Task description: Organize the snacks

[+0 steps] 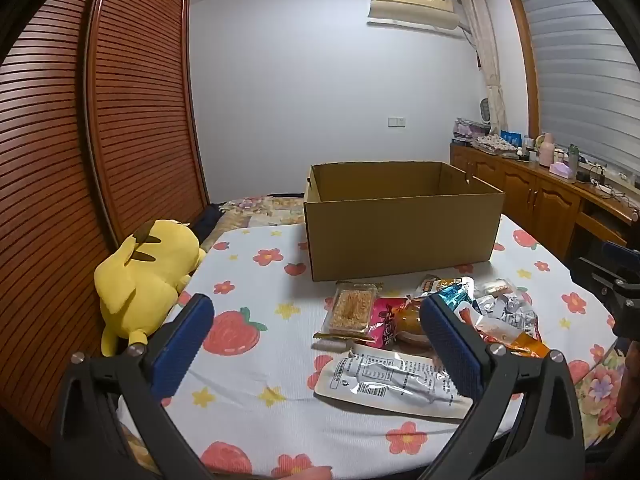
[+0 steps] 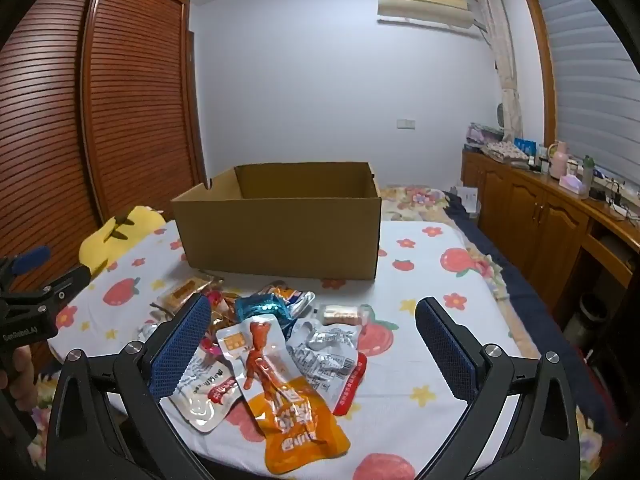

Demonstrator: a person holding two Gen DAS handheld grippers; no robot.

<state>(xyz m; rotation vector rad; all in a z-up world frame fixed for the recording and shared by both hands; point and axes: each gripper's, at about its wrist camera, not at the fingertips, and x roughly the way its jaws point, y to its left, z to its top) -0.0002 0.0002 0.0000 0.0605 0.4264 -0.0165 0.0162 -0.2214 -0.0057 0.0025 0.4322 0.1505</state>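
1 open cardboard box point(image 1: 402, 236) stands upright on the bed point(image 1: 248, 364), its mouth facing up and its long axis running across both views, so a long side wall faces the cameras. What lies on its floor cannot be seen from here.

The snack packets lie in 1 loose overlapping pile on the flowered sheet, just in front of the box's near wall. An exact count is not possible because they overlap; about 9 can be made out. Nearest the box lies 1 clear pack of noodle-like cake point(image 1: 354, 308), its long axis pointing toward the box. Farther from the box, 1 white pouch point(image 1: 394, 380) lies flat with its printed back up, long axis parallel to the box's near wall. 1 orange pouch point(image 2: 286, 396), farthest from the box in the right wrist view, points its clear window end toward the box. 1 teal foil packet point(image 2: 262, 306) and 1 small pale roll point(image 2: 344, 314) sit between that pouch and the box.

1 yellow plush toy point(image 1: 146, 276) lies to the box's left, at the bed's edge.

The left claw point(image 1: 316, 344) is spread wide and grips nothing. The right claw point(image 2: 314, 346) is likewise fully spread and empty, above the pile.
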